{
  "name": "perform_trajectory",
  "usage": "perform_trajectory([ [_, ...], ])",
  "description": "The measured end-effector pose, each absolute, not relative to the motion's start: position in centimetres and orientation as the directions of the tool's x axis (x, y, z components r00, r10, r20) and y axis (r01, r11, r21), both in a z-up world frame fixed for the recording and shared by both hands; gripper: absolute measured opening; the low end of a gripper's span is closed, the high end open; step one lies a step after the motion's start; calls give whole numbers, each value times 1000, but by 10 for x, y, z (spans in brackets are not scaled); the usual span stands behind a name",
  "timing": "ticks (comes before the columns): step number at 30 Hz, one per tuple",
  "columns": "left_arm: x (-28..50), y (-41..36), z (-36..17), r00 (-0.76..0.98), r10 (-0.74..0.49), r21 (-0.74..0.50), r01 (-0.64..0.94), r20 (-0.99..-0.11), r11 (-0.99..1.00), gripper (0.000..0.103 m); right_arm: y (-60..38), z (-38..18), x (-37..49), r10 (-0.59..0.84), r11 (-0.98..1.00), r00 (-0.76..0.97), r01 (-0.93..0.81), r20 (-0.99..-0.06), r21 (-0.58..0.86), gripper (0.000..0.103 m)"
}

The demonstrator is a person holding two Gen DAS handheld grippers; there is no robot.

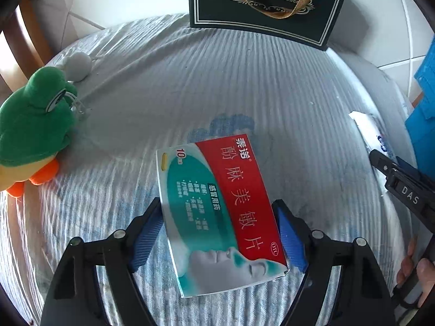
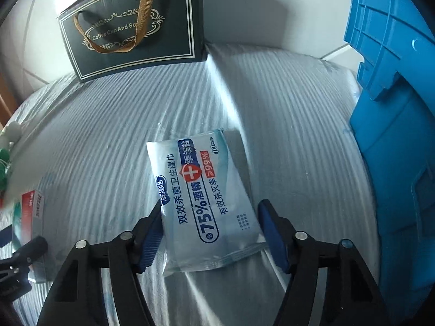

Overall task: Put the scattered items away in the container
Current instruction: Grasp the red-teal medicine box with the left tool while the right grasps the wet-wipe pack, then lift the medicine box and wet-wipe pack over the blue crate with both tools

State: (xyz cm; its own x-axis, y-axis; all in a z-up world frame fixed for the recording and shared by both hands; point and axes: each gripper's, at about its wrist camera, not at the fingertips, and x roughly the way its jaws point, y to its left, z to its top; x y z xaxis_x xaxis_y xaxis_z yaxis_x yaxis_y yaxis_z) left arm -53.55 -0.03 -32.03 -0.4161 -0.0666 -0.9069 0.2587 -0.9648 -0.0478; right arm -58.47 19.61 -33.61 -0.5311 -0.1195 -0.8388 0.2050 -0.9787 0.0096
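Glossy cardboard medicine box point(image 1: 217, 214) sits pinched between the left hand-held gripper point(image 1: 220, 236); the right hand-held gripper point(image 2: 214, 233) brackets a soft crinkly wipes pack point(image 2: 201, 201), right pad apart, on the ribbed table point(image 1: 272, 81).

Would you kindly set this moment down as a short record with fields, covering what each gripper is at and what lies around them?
surface: striped cloth
left gripper: straddles the medicine box, both pads against its sides
right gripper: astride the wipes pack; left pad touching, right pad apart
container: blue crate, at the right edge
bag: dark gift bag, upright at the far edge
toy: green plush frog, lying at the left
still to tidy: box, wipes, frog
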Motion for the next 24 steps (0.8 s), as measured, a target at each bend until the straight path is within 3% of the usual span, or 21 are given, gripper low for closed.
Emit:
perform_trajectory([
  [3, -528, 2, -310, -451, -98, -21, 252, -887, -968, 79, 192, -331, -577, -172, -972, -517, 226, -838, 59, 58],
  [10, -501, 4, -271, -542, -129, -3, 237, -831, -972, 79, 170, -298, -528, -194, -956, -566, 293, -801, 24, 57],
  [24, -368, -15, -103, -765, -121, -23, 174, -633, -984, 79, 144, -102, -383, -252, -947, -799, 320, -547, -31, 57],
])
